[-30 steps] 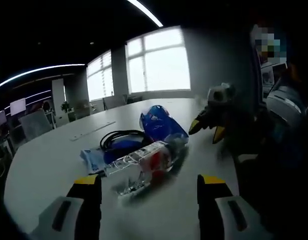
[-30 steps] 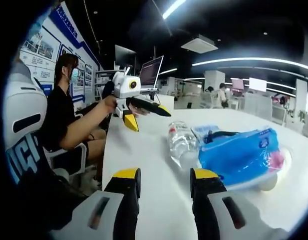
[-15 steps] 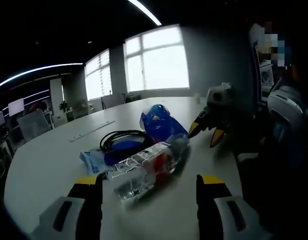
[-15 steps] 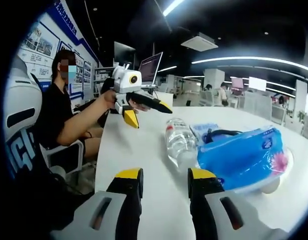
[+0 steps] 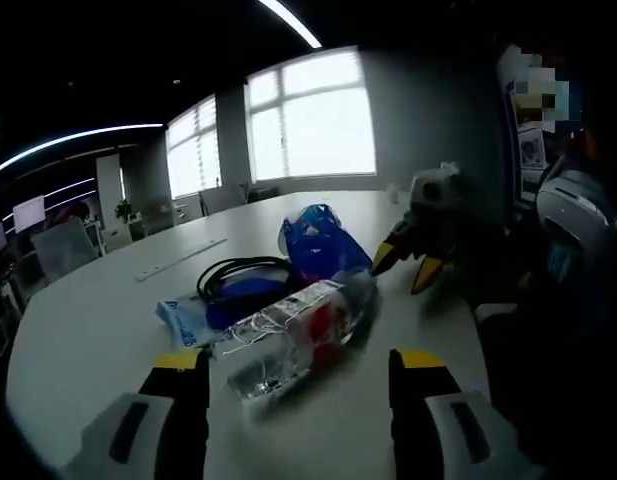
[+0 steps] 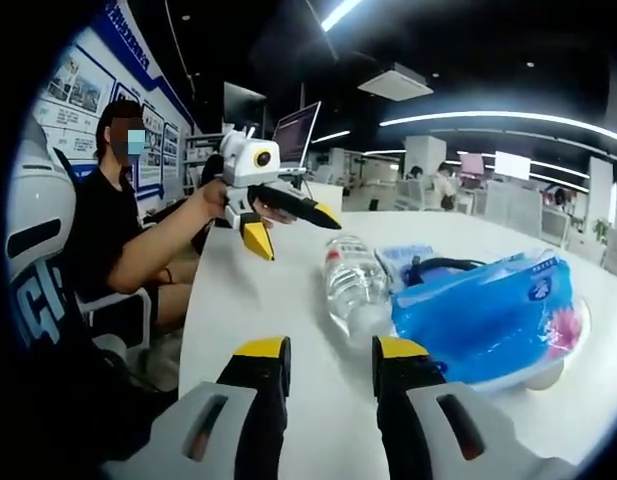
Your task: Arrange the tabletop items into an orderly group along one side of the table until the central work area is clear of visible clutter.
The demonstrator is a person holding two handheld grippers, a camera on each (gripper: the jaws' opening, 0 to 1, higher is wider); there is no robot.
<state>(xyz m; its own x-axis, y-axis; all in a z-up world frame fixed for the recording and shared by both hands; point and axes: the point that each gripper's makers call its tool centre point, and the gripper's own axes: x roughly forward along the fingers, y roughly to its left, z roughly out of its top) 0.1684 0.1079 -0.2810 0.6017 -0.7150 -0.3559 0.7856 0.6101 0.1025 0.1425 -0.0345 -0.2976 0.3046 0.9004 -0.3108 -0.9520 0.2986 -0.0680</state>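
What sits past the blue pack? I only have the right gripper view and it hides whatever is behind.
Observer: In the left gripper view, a coiled black cable lies on the white table beside the blue tissue pack.
Operator: And the bottle's label?
Observer: The clear plastic bottle lies on its side; its label shows red and white.
Operator: Is the left gripper holding anything?
Observer: No. The left gripper is open, with the bottle's near end lying between and just beyond its jaws.
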